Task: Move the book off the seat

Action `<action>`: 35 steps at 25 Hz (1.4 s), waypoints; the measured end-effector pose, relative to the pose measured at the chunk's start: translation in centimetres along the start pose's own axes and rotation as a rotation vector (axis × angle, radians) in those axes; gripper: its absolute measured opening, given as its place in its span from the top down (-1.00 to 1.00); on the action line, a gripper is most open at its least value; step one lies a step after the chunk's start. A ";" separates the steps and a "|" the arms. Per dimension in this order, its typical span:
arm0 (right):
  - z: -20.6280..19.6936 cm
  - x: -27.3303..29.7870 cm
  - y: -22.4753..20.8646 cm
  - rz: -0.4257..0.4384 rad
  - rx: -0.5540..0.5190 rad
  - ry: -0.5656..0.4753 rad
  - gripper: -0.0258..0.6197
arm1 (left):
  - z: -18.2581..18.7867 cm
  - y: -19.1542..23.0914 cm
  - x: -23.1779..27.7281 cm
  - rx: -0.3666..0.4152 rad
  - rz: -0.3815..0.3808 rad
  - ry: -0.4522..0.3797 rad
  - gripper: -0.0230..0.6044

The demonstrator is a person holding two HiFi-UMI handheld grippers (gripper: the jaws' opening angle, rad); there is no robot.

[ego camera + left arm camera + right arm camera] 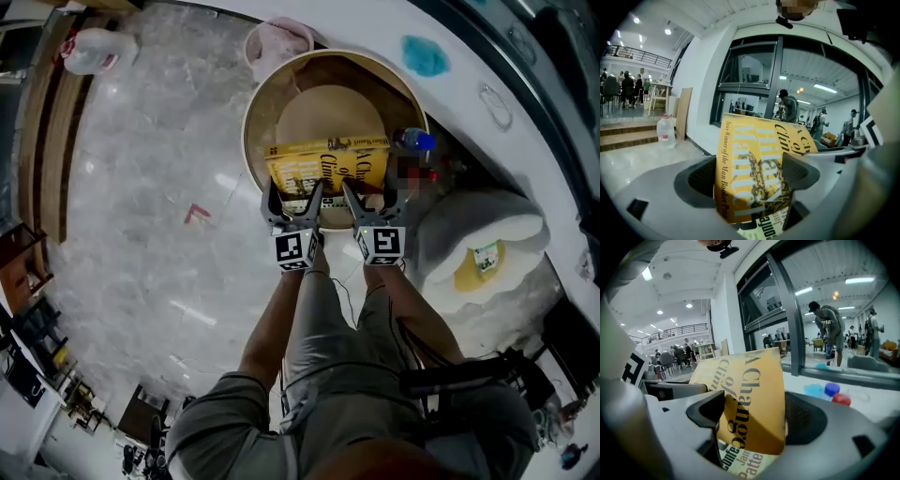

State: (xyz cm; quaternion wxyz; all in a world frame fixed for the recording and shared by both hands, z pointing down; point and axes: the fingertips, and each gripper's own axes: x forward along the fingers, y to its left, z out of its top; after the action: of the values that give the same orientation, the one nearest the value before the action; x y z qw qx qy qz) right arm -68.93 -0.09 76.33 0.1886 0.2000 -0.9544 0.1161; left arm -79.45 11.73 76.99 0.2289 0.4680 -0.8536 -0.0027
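Yellow and upright, the book [328, 167] is hanging within the rim of the round wooden seat [251, 122], its lower edge pinched from the near side by both tools. The left gripper [292, 202] is clamping one half of that edge, with the jacket filling the space between its jaws. The right gripper [368, 202] is biting the other half in the same way. Sharing the load like this is probably holding the volume level and the covers from flapping open. Whether the book is touching the seat pan cannot be told. A blue-capped bottle [415, 141] is standing just beyond the rim on the right, and a plastic jug [94, 52] is sitting well apart on the pale floor [159, 206].
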 end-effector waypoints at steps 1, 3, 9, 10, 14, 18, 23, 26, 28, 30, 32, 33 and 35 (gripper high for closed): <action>-2.2 0.6 -0.3 -0.003 0.014 0.032 -0.26 | -2.1 0.4 0.6 -0.009 0.001 0.040 -0.46; -6.3 1.2 -0.6 -0.012 0.042 0.102 -0.26 | -6.2 0.9 1.3 -0.032 0.005 0.133 -0.46; -15.8 2.4 0.2 -0.029 0.085 0.284 -0.26 | -15.5 3.3 1.8 -0.109 0.007 0.356 -0.46; -16.9 2.5 0.3 -0.029 0.083 0.308 -0.26 | -16.7 3.6 1.9 -0.131 0.004 0.388 -0.46; -20.1 2.8 -0.1 -0.039 0.153 0.378 -0.26 | -19.3 3.7 2.6 -0.123 -0.009 0.492 -0.46; -19.7 3.2 -0.4 -0.058 0.075 0.361 -0.26 | -19.0 3.9 3.2 -0.077 -0.009 0.511 -0.46; -17.1 3.1 0.0 -0.056 -0.019 0.330 -0.26 | -16.9 4.6 2.6 -0.027 0.027 0.476 -0.46; -14.7 2.9 -0.4 -0.049 -0.039 0.299 -0.26 | -14.4 4.5 2.4 -0.014 0.034 0.424 -0.46; -12.6 3.1 -0.5 -0.050 -0.042 0.260 -0.26 | -12.3 4.4 2.4 -0.004 0.034 0.386 -0.46; -10.0 3.3 -0.3 -0.059 -0.045 0.204 -0.26 | -10.0 4.2 2.4 0.001 0.038 0.346 -0.46; -6.7 3.5 0.2 -0.057 -0.048 0.148 -0.26 | -7.0 3.8 2.4 0.017 0.043 0.292 -0.46; -4.8 3.6 0.4 -0.052 -0.045 0.120 -0.26 | -5.3 3.5 2.4 0.028 0.044 0.264 -0.46; -0.8 3.5 0.9 -0.040 -0.029 0.064 -0.26 | -1.6 2.6 2.2 0.051 0.044 0.206 -0.46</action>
State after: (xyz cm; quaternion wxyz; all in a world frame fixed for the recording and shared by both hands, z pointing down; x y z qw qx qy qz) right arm -72.05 -0.25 78.33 0.2242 0.2126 -0.9453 0.1047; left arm -81.91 11.79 79.82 0.3037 0.4526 -0.8353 0.0722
